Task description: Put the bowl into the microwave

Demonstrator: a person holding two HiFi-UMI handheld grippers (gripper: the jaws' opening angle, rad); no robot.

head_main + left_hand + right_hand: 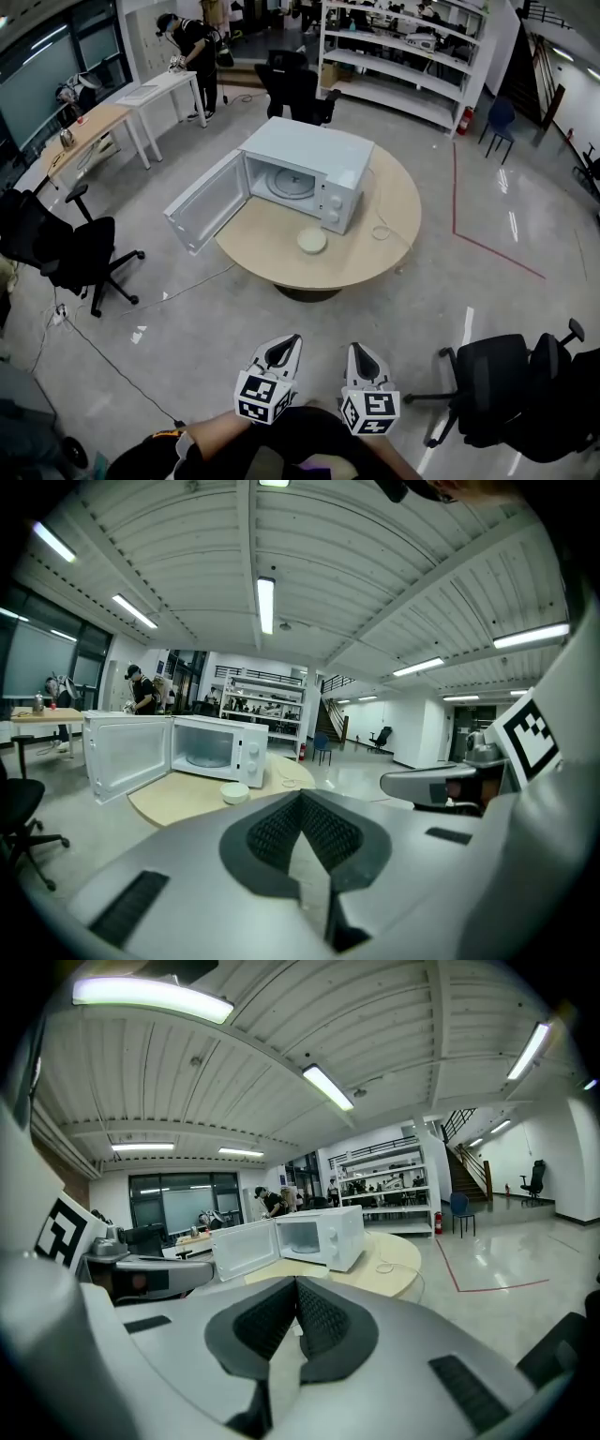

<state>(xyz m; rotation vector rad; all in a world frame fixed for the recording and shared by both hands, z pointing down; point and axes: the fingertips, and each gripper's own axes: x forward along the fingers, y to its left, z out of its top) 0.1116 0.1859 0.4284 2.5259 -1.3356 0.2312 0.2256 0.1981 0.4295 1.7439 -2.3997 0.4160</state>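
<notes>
On round table (380,234), open microwave (314,150), turntable (291,184) inside, bowl (312,241) in front, left claw (292,341) and right claw (357,350) closed.

no text, label, brand or number can be read anywhere in these views.

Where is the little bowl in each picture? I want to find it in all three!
Head view: the bowl is in the middle, on the round table, just in front of the microwave.
Left gripper view: the bowl is left of the middle and looks small, below the microwave.
Right gripper view: I cannot pick it out; the right hand-held gripper covers that spot.
Shared landmark: the white microwave with its open door.
</notes>
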